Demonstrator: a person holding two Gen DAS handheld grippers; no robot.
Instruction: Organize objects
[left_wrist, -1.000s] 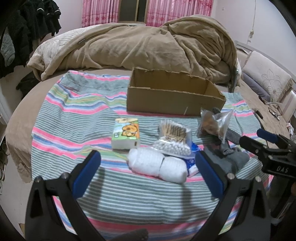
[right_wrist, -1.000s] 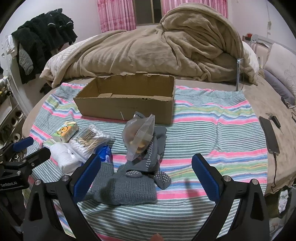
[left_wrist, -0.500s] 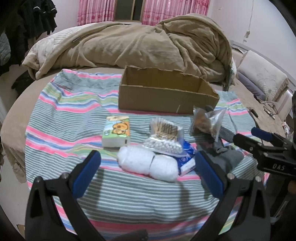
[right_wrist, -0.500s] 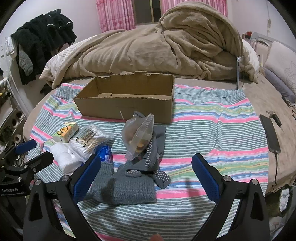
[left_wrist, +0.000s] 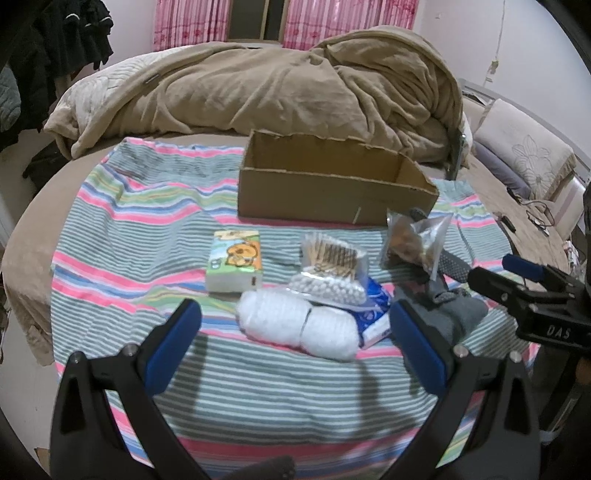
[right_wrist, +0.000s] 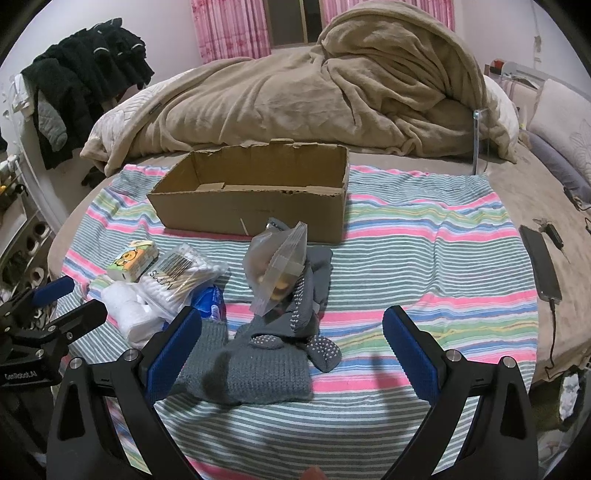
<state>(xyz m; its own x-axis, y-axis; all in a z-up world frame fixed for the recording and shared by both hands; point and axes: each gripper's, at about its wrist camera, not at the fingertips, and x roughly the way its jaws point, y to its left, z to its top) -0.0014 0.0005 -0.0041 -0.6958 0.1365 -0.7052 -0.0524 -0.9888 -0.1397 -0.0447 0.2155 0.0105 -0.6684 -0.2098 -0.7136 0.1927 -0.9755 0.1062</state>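
We see a rumpled tan blanket (right_wrist: 332, 96) heaped on the bed. Pink curtains (right_wrist: 229, 29) hang behind the blanket; dark clothes (right_wrist: 88, 81) hang to its left, and a phone (right_wrist: 541, 262) lies to its right.

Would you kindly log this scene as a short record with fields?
surface: striped blanket on a bed
container: open cardboard box, nothing seen inside
loose items: tissue pack, cotton swab bag, white roll, snack bag, grey socks
left hand-held gripper: open, holding nothing
right hand-held gripper: open, holding nothing
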